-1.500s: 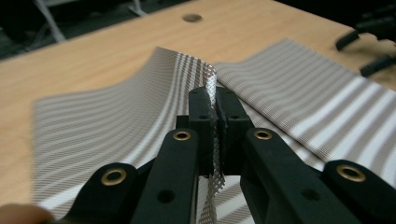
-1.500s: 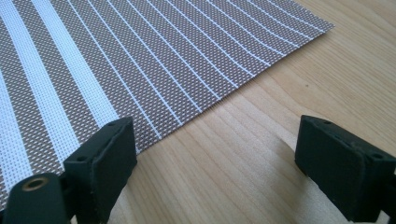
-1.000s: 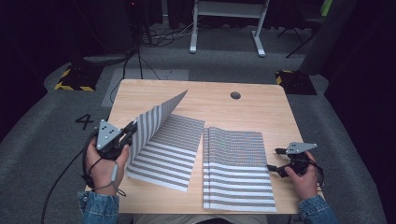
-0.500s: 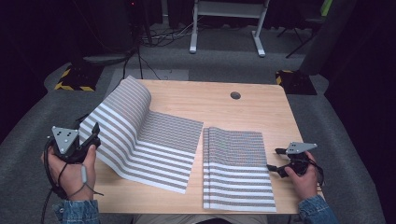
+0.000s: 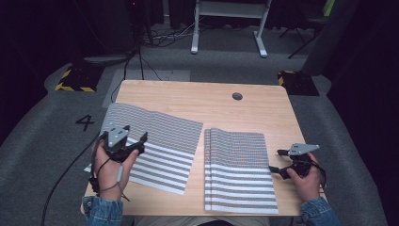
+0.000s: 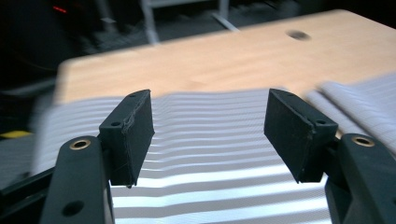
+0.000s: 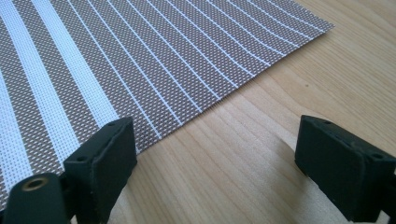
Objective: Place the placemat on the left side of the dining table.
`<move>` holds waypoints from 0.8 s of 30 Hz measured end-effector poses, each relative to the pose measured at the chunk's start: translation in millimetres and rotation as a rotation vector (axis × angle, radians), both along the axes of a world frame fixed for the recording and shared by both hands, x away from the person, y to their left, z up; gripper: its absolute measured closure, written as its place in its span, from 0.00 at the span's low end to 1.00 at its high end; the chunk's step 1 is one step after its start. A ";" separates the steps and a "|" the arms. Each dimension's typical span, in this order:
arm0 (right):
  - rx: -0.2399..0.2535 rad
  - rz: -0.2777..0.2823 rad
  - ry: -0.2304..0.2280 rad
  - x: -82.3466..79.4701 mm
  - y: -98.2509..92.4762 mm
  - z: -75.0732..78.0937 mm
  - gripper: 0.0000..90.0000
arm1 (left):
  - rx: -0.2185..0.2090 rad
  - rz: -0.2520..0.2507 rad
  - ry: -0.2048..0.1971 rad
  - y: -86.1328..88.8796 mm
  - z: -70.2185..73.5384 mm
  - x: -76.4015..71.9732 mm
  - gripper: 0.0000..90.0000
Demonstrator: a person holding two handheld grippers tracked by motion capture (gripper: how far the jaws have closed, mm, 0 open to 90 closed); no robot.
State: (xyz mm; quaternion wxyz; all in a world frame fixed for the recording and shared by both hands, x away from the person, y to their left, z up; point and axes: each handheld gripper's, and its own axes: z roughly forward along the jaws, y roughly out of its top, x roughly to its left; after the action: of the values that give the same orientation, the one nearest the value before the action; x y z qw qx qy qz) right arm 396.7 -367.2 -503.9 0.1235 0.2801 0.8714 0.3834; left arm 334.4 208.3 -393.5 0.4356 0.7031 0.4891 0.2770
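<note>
The left tool (image 5: 134, 143) hovers over the left striped placemat (image 5: 160, 136), which lies flat on the desk (image 5: 221, 106); its jaws have just been opening, nothing between them. The folded placemat (image 5: 237, 165) lies beside it. The right tool (image 5: 277, 161) is released beside that mat's edge.

Left striped placemat (image 5: 150, 141) flat, unfolded; right striped placemat (image 5: 237, 169) folded.

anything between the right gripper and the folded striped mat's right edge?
Nothing: bare light wooden table between the open right gripper and the folded brown-and-white striped woven placemat, per the right gripper view.
</note>
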 end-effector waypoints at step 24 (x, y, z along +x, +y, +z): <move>0.000 0.000 0.000 0.0 0.0 0.0 0.14 | 0.126 -0.223 0.388 -105.0 -88.1 52.9 0.31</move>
State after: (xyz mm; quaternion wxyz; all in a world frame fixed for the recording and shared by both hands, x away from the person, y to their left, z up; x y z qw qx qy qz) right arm 396.7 -367.2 -503.9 0.1235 0.2800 0.8714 0.3834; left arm 387.3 103.3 -481.6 0.3164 0.8187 0.4648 0.1166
